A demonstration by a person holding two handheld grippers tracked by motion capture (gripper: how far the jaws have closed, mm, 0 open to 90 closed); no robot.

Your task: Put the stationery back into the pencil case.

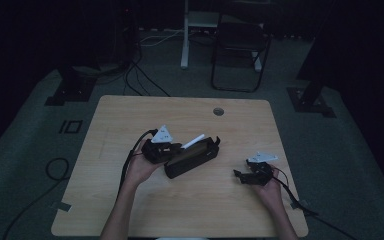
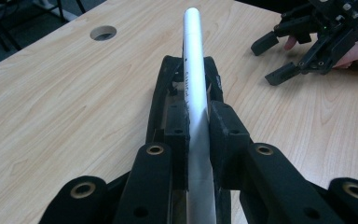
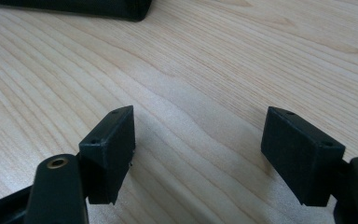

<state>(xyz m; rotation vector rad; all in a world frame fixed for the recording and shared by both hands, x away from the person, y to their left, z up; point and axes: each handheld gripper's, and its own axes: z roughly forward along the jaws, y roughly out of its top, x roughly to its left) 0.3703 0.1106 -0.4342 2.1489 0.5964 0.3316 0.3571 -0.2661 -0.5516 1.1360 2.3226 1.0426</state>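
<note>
A white pen-like tube (image 2: 193,70) is clamped between the jaws of my left gripper (image 2: 198,135) and points out over a long black case (image 2: 161,93). From above, the white tube (image 1: 192,140) slants over the black case (image 1: 192,157) near the table's middle, with the left gripper (image 1: 172,148) at the case's left end. My right gripper (image 3: 198,154) stands open just above bare wood, nothing between its fingers (image 3: 114,144). It rests at the table's right (image 1: 240,175), apart from the case.
The wooden table (image 1: 130,115) has a round cable hole (image 1: 218,111) at the back. A black chair (image 1: 240,50) and a white desk leg (image 1: 184,35) stand on the floor behind. Cables trail from both grippers off the table's near edge.
</note>
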